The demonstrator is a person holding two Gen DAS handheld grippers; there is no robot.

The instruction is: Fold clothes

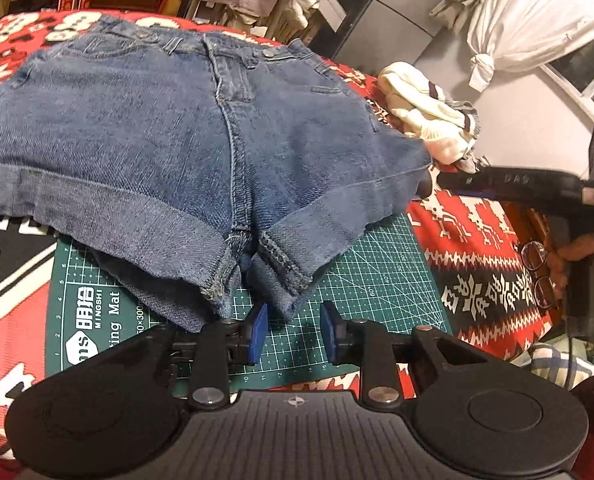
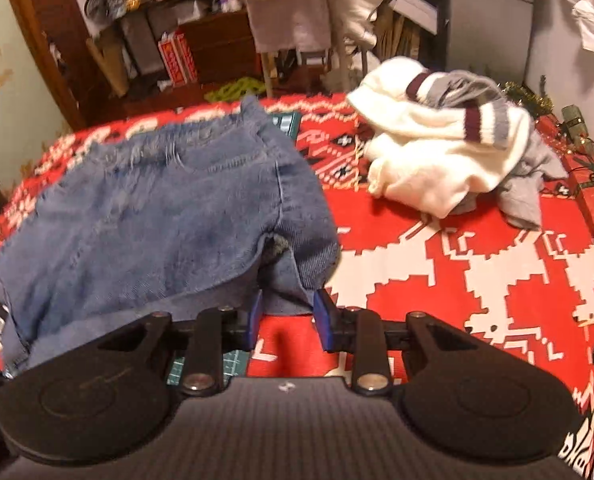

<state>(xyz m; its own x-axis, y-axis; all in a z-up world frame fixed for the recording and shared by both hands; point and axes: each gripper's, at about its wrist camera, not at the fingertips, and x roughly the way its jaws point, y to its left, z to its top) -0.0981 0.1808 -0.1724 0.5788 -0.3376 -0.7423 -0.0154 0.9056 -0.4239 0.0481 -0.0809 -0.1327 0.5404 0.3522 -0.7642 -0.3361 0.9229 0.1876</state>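
Observation:
Blue denim shorts (image 1: 169,128) lie flat, waistband far and cuffed leg hems near, partly on a green cutting mat (image 1: 377,272). My left gripper (image 1: 295,330) is open just in front of the crotch hem, with no cloth between its blue pads (image 1: 259,330). In the right wrist view the shorts (image 2: 145,216) fill the left half. My right gripper (image 2: 288,320) is open at the side leg hem, and a corner of denim reaches in between its fingertips. Seen from the left wrist, the right gripper (image 1: 427,184) sits against the shorts' right edge.
A red and white patterned blanket (image 2: 457,272) covers the surface. A crumpled white sweater with maroon and grey stripes (image 2: 437,160) lies at the far right. Eyeglasses (image 1: 537,272) and a hand (image 1: 577,252) are at the right. Cluttered shelves and hanging clothes stand behind.

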